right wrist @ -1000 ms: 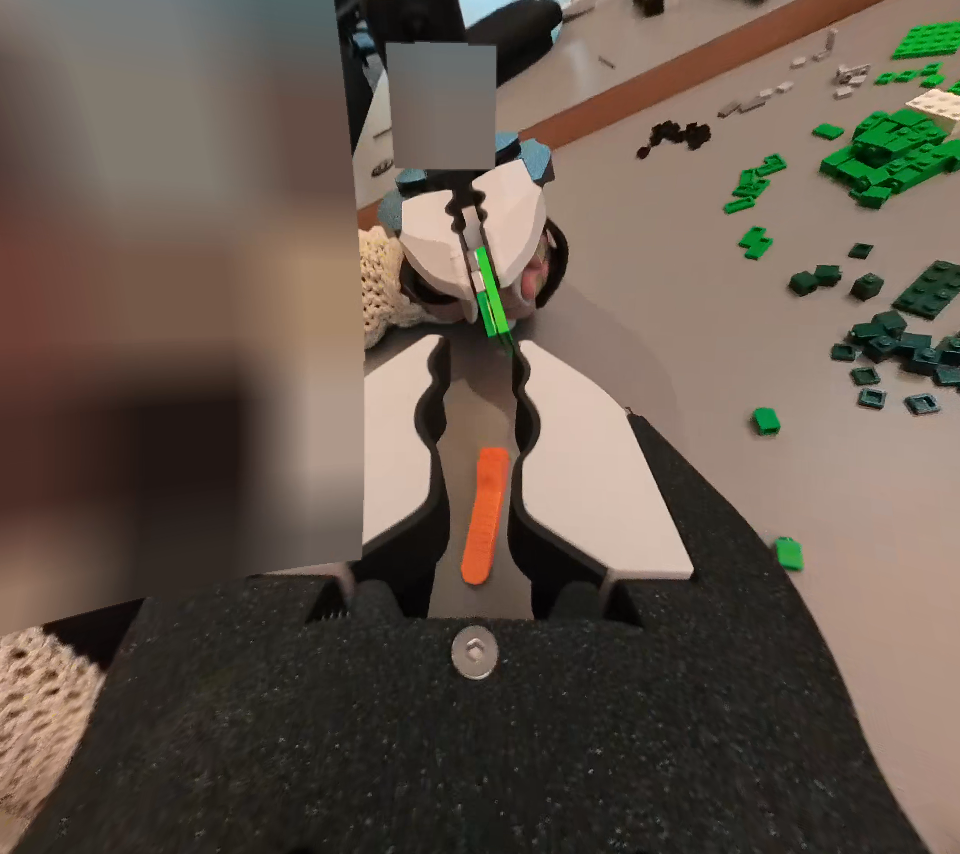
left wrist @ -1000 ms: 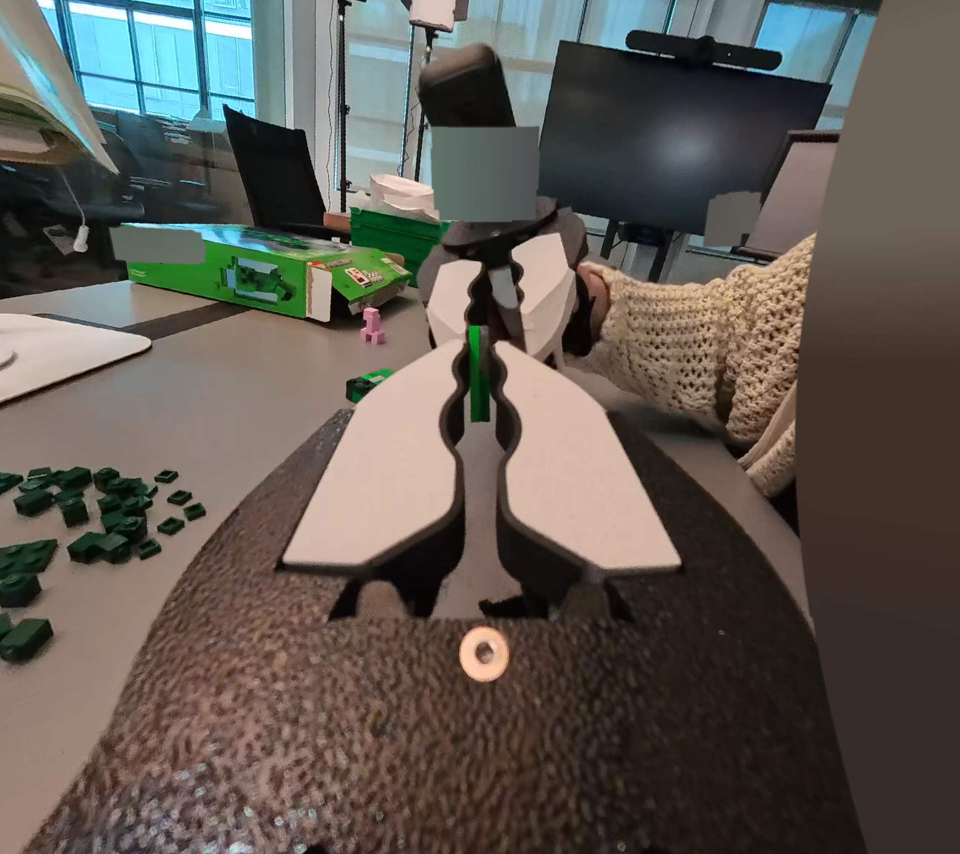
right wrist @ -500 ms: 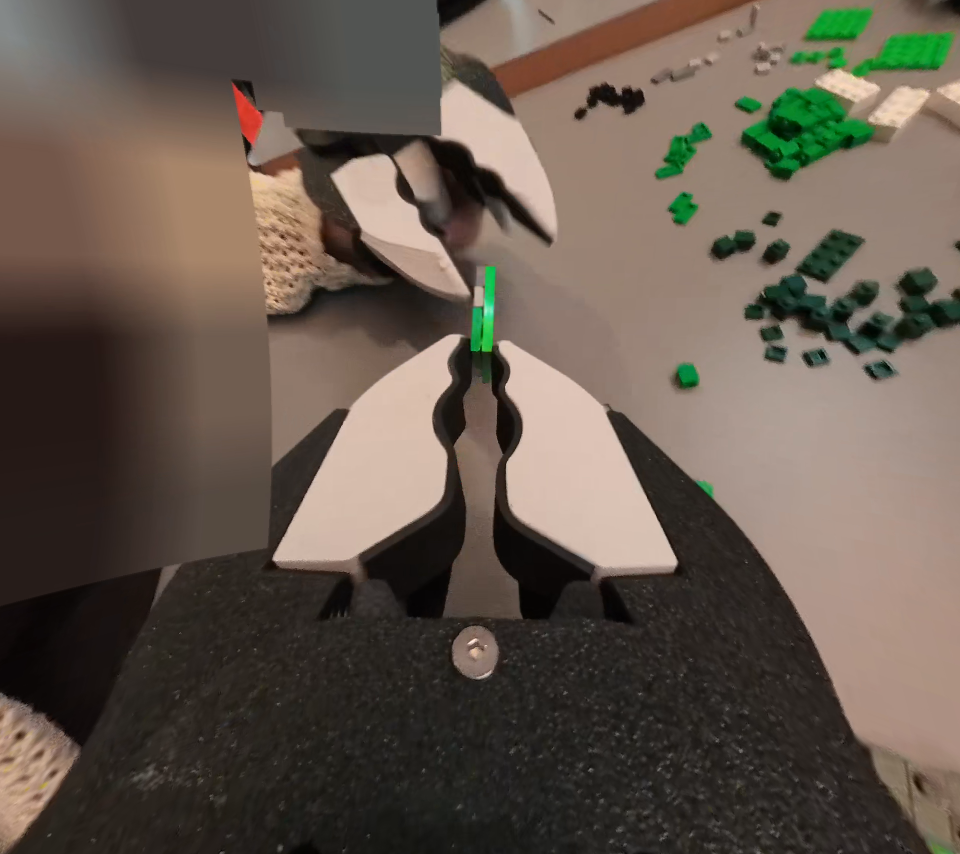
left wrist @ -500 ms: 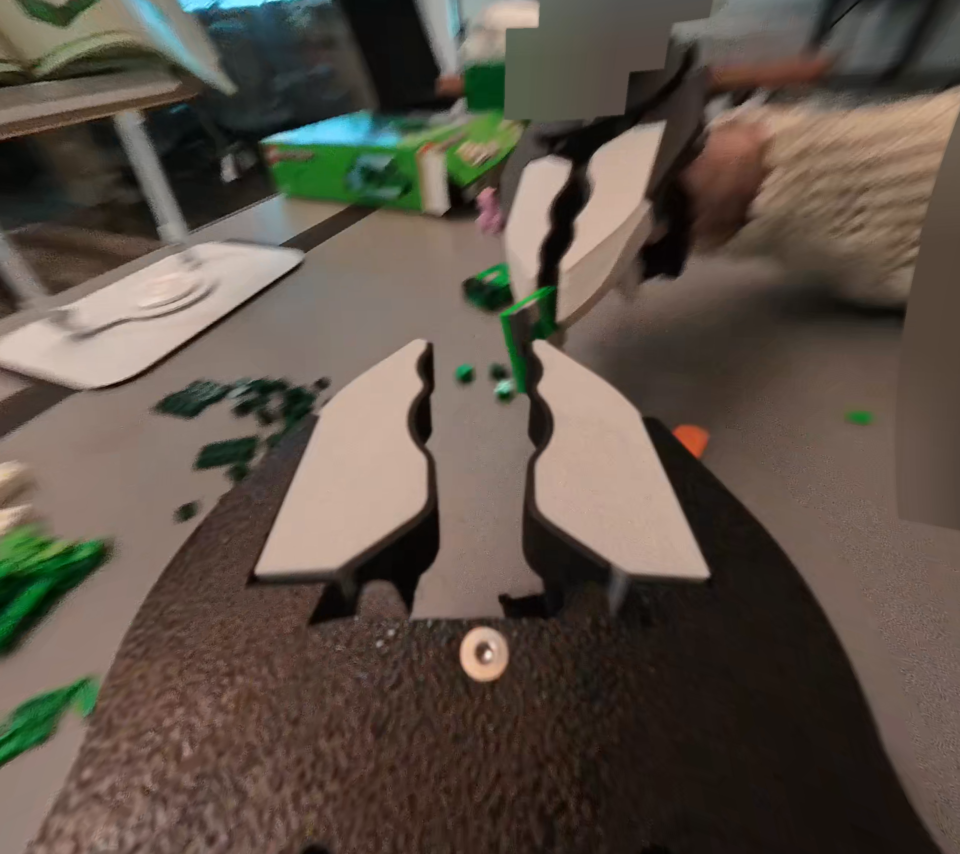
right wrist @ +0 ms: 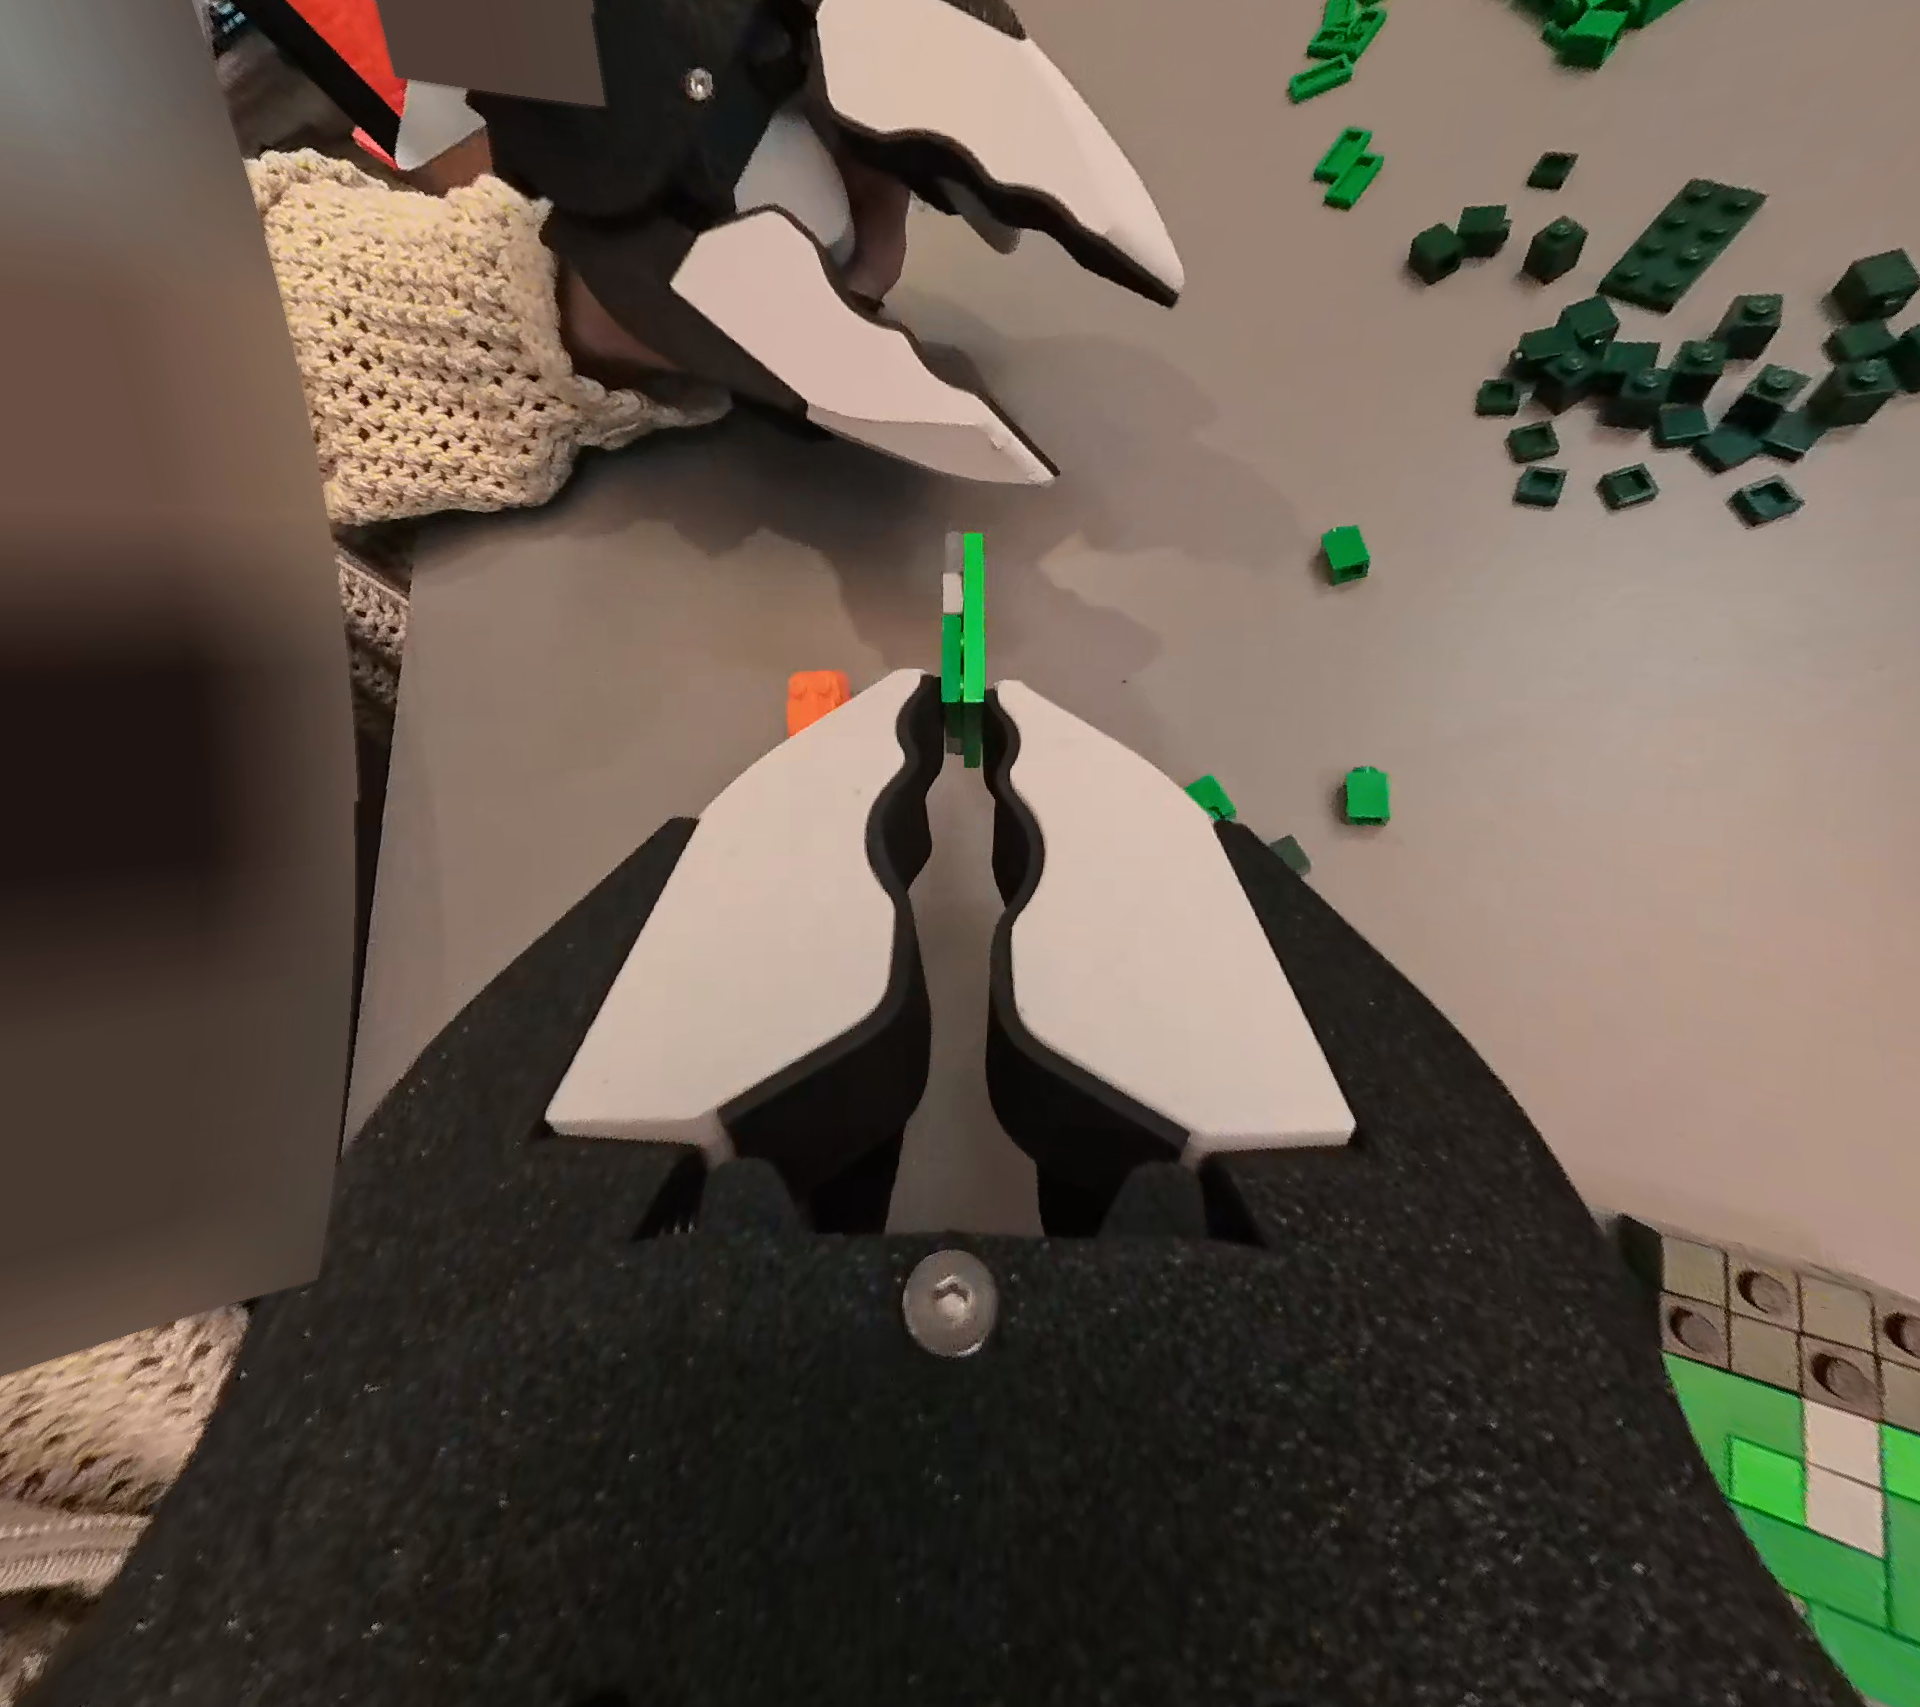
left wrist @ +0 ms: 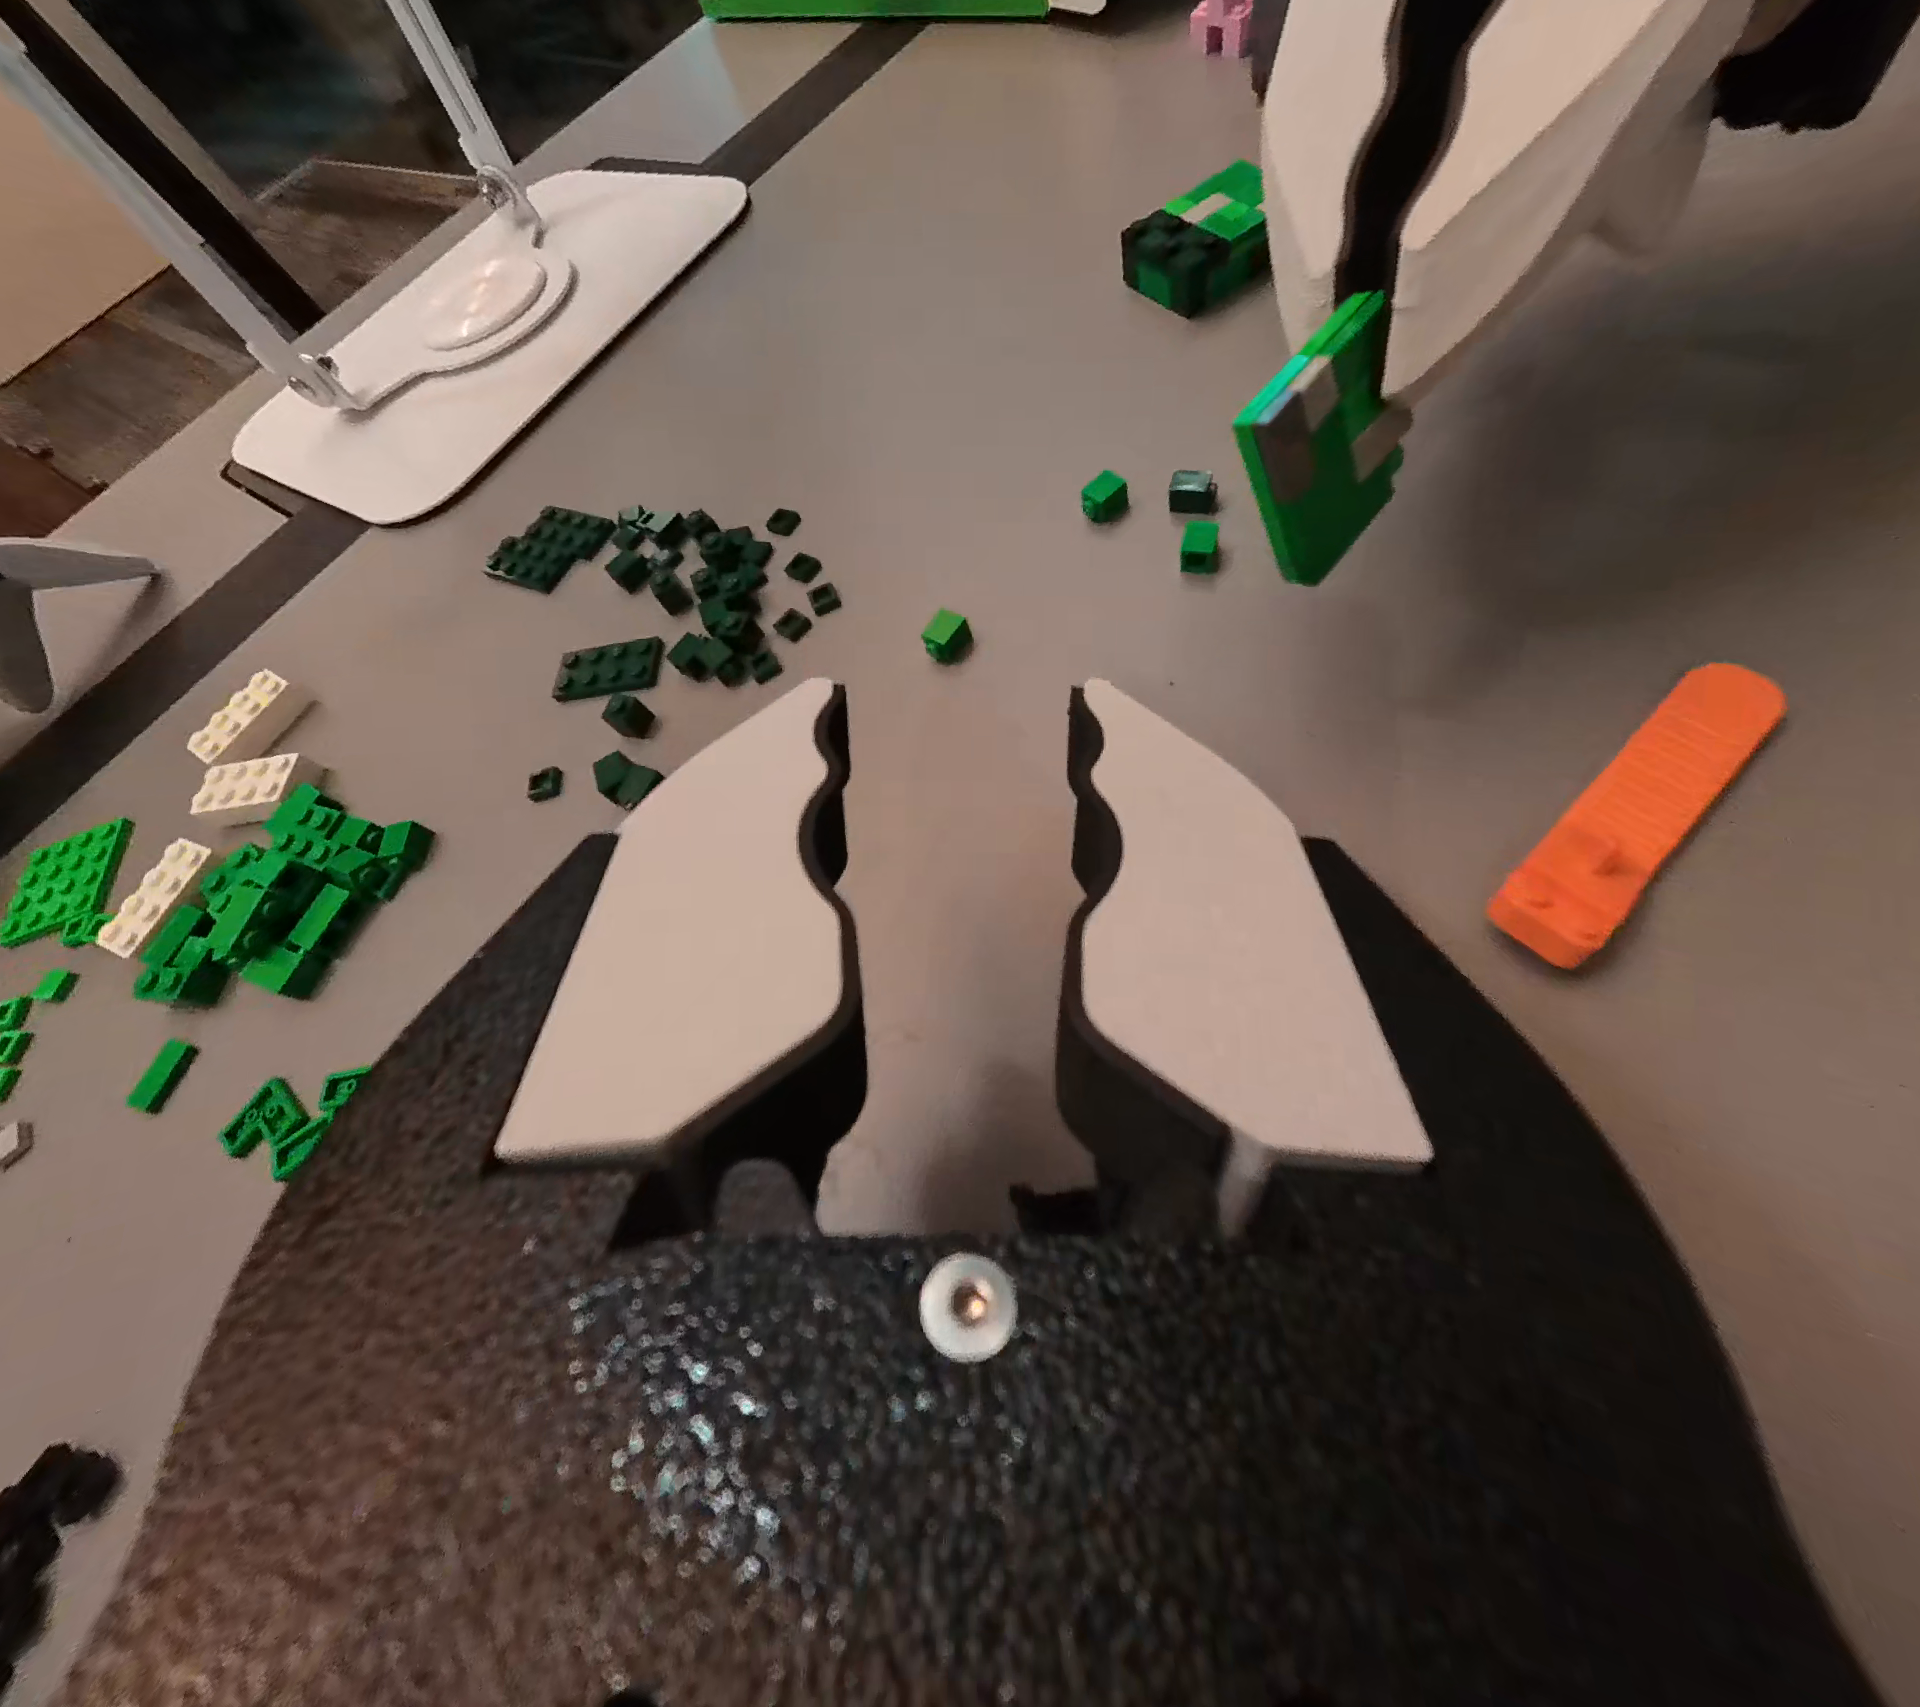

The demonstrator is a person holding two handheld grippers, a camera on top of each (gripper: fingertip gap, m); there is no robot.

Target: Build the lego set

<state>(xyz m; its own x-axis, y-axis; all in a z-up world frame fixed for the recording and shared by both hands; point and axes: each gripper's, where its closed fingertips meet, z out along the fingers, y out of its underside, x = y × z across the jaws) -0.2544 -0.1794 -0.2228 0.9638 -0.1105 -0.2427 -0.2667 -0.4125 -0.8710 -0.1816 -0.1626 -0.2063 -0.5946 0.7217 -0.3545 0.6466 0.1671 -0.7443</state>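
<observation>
Our right gripper (right wrist: 961,701) pinches green plate (right wrist: 966,618) by its edge, clear above grey table (left wrist: 935,255). Our left gripper (left wrist: 956,701) gapes wide, empty, above loose green bricks (left wrist: 686,577); orange tool (left wrist: 1642,810) lies nearby.

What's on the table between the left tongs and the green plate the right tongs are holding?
In the left wrist view, one small green brick lies just ahead of the open left tongs, short of the green plate; otherwise bare table.
</observation>
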